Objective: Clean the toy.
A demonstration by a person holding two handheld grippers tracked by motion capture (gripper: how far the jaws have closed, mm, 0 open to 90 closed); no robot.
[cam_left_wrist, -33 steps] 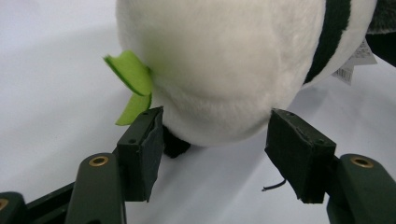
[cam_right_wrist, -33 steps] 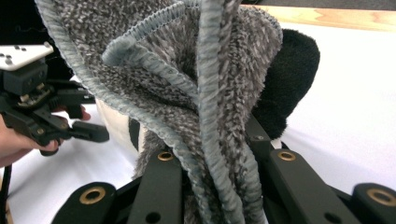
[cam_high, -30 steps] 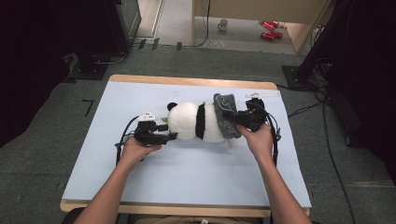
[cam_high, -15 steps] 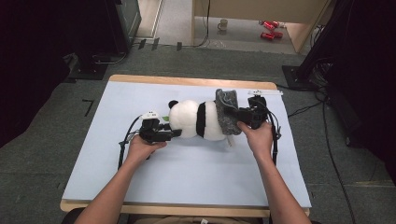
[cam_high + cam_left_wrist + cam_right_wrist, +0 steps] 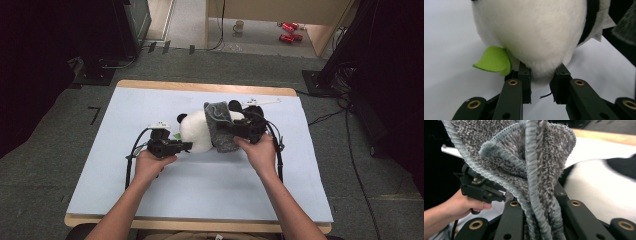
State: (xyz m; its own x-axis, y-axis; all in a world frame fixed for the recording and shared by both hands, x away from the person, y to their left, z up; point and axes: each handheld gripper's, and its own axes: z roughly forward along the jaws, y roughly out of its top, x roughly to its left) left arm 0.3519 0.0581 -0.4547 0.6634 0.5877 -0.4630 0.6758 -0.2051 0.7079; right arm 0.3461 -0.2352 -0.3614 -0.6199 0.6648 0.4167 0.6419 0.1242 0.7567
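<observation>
A black-and-white panda plush point(image 5: 196, 132) lies on its side at the middle of the table. My left gripper point(image 5: 184, 146) is at its left end. In the left gripper view the left gripper point(image 5: 542, 75) is shut on a tuft of the panda's white fur point(image 5: 534, 37), with a green felt leaf point(image 5: 494, 60) just left of the jaws. A grey fuzzy cloth point(image 5: 219, 126) drapes across the panda's body. My right gripper point(image 5: 241, 131) is shut on that cloth point(image 5: 536, 157), which bunches up between the jaws of the right gripper point(image 5: 541, 197).
A pale blue mat point(image 5: 200, 190) covers the wooden table point(image 5: 200, 86). A white tag-like strip point(image 5: 262, 102) lies behind the right gripper. Cables trail from both grippers toward the near edge. The other hand point(image 5: 454, 205) shows at the left of the right gripper view.
My right gripper has carried the grey cloth leftward, further over the panda's body. The left gripper has edged right, up against the panda's end.
</observation>
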